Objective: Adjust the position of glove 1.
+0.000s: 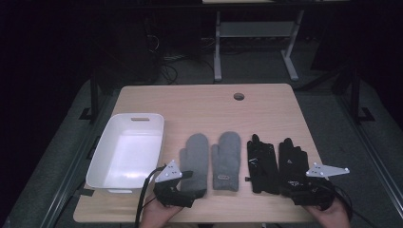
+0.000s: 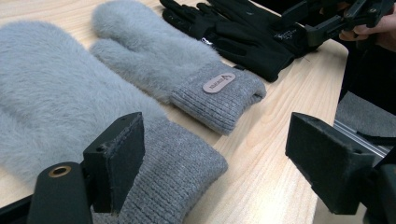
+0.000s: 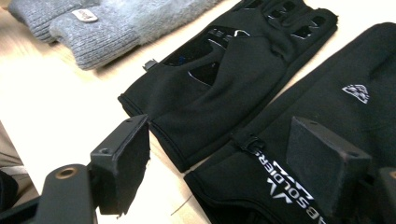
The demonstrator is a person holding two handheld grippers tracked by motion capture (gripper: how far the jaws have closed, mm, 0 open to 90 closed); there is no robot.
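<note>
Mittens [image 1: 209,161] and gloves [image 1: 278,164] lie untouched.

Two fluffy grey mittens with ribbed knit cuffs lay side by side: one [image 1: 196,161] just right of the white plastic tub [image 1: 127,151], the other [image 1: 226,159] farther right of it. Two black fabric gloves with separate fingers lay beyond them, one [image 1: 262,164] farther right of the tub again and one [image 1: 292,164] farthest from it. That made four pieces of handwear in two pairs. There was one rectangular white tub, and one light wooden table [image 1: 199,107] under it all, with one round hole [image 1: 238,96] behind and to the right of the tub. Two hand-held grippers were counted, one [image 1: 183,190] near the tub's front right corner, one [image 1: 309,192] far right of it.
</note>
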